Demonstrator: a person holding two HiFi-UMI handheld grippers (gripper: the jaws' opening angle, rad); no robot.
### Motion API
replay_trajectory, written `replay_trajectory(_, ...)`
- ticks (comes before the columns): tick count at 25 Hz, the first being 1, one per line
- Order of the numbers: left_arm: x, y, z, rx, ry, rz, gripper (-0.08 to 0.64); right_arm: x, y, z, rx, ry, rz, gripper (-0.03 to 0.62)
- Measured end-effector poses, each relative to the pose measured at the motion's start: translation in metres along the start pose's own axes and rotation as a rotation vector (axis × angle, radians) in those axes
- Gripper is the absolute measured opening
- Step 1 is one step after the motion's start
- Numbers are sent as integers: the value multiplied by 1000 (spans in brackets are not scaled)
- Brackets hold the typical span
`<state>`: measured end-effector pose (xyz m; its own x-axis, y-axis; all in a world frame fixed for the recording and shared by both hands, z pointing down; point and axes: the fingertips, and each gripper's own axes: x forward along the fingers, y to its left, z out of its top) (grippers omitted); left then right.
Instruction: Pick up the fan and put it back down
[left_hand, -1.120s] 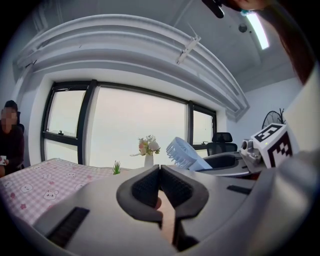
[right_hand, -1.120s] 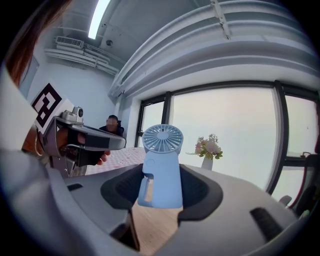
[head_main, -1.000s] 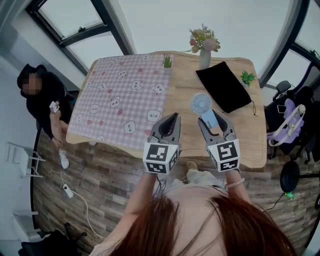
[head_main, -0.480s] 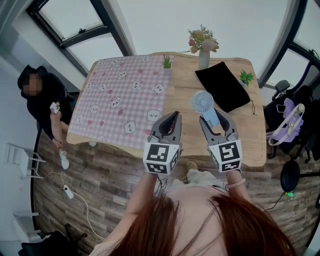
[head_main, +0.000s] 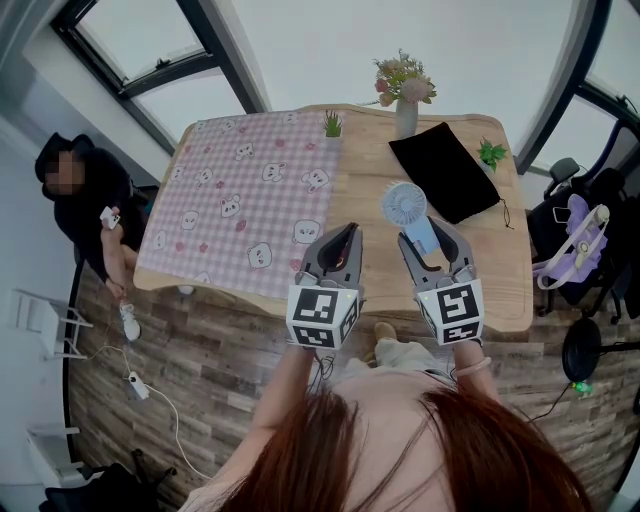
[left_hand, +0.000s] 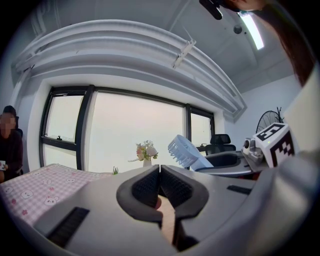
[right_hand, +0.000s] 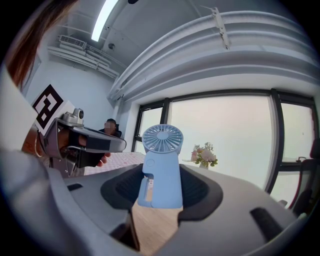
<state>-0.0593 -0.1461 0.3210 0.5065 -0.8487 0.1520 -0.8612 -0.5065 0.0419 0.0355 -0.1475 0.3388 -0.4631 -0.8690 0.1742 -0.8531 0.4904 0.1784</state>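
Tongs on the right (head_main: 425, 236) clamped the small pale-blue plastic handheld fan (head_main: 404, 206) over the wooden counter (head_main: 492, 262); left tongs (head_main: 345, 236) sat closed, empty.

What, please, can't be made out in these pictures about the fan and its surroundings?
- Head view: the right gripper covers the handle of the fan, so whether its base touches the table is hidden.
- Left gripper view: only the fan's top shows; the right gripper hides the rest.
- Head view: whatever the black pouch holds is unseen.
- Head view: the bystander has a blurred-over face.
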Motion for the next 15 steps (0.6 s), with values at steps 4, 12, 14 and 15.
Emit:
replay_trajectory(4,2,-1,-2,-3,4,0,12,0,-2,-3,5,4,-1,212)
replay_trajectory(12,7,-3,-7,-10,16,3,13,3,-5,-10,19,15,7,212)
replay_trajectory(14,9,-3,-10,-13,22,4,12,5,-6,-13,20,21,9,212)
replay_trajectory(15,10,-3,-11,-14,24,4,13,6,-7,-15,20,24,11,212)
